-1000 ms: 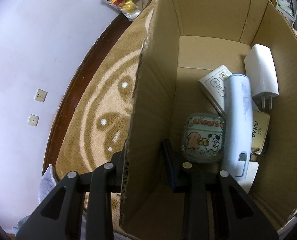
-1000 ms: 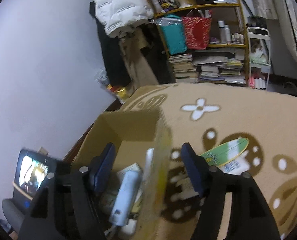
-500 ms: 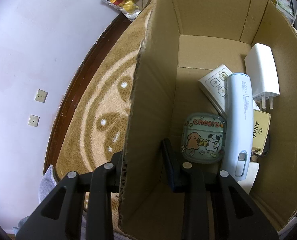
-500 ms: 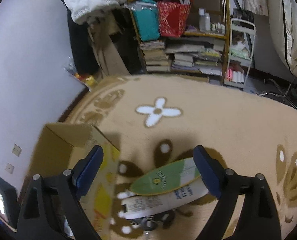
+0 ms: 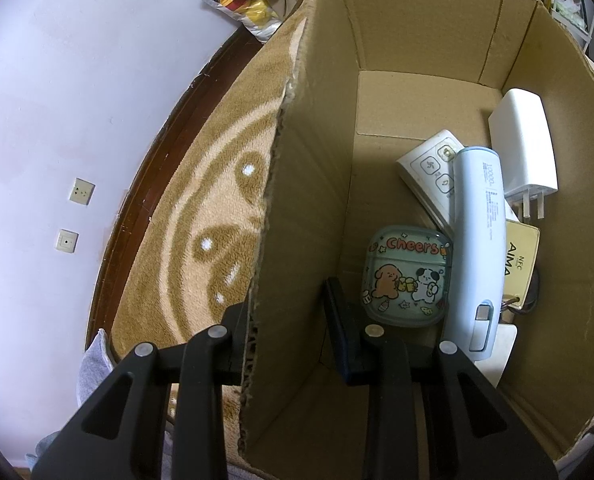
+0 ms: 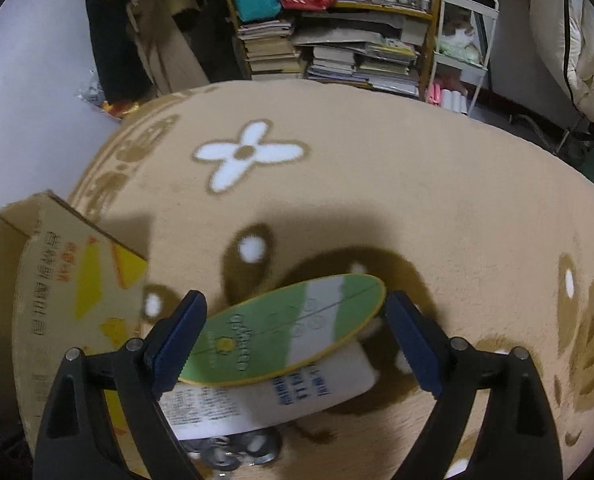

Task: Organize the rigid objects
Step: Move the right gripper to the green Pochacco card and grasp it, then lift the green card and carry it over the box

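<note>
My left gripper (image 5: 287, 316) is shut on the left wall of the cardboard box (image 5: 297, 184), one finger outside, one inside. In the box lie a "Cheers" cartoon case (image 5: 407, 280), a light blue power bank (image 5: 479, 240), a white remote (image 5: 429, 176), a white charger plug (image 5: 525, 148) and a yellow AIMA card (image 5: 519, 260). My right gripper (image 6: 293, 344) is open and empty above a green oval-topped white container (image 6: 285, 340) lying on the rug, beside the box (image 6: 69, 308).
A tan patterned rug (image 6: 377, 184) covers the floor. A metal keyring (image 6: 233, 452) lies below the container. A cluttered bookshelf (image 6: 337, 40) and a white rack (image 6: 461, 52) stand at the far side. A wall (image 5: 57, 120) runs left of the box.
My right gripper has moved from over the box to the right and now sits over the green-topped container, with its jaws wider. The left gripper and box have not moved.
</note>
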The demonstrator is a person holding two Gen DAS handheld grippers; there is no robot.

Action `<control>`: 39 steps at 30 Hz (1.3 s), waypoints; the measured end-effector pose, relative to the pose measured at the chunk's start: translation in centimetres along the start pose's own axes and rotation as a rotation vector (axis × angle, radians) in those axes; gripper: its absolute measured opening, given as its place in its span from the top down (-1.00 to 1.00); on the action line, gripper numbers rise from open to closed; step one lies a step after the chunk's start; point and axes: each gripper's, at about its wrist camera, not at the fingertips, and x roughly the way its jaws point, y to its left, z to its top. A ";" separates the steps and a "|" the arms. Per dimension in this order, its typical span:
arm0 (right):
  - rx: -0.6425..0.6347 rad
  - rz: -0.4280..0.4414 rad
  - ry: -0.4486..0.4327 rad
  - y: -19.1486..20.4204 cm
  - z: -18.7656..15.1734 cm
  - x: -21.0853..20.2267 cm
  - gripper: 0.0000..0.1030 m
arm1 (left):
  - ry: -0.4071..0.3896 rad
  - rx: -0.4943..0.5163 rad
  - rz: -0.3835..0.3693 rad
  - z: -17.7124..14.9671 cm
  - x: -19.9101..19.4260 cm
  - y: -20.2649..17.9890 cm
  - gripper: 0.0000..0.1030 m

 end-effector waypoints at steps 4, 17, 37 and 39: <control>0.030 0.014 0.045 -0.7 -0.2 1.0 -0.86 | 0.001 0.001 0.000 0.0 0.0 0.1 0.43; 0.084 0.039 -0.005 -0.6 -1.1 1.8 -0.54 | 0.000 0.005 -0.001 0.0 -0.1 0.0 0.45; 0.129 0.181 -0.149 2.2 -0.1 -1.1 0.76 | -0.001 0.007 -0.001 0.0 0.0 0.0 0.44; 0.115 0.170 -0.166 2.6 0.2 -2.0 0.78 | 0.000 0.007 -0.002 0.0 0.0 0.0 0.44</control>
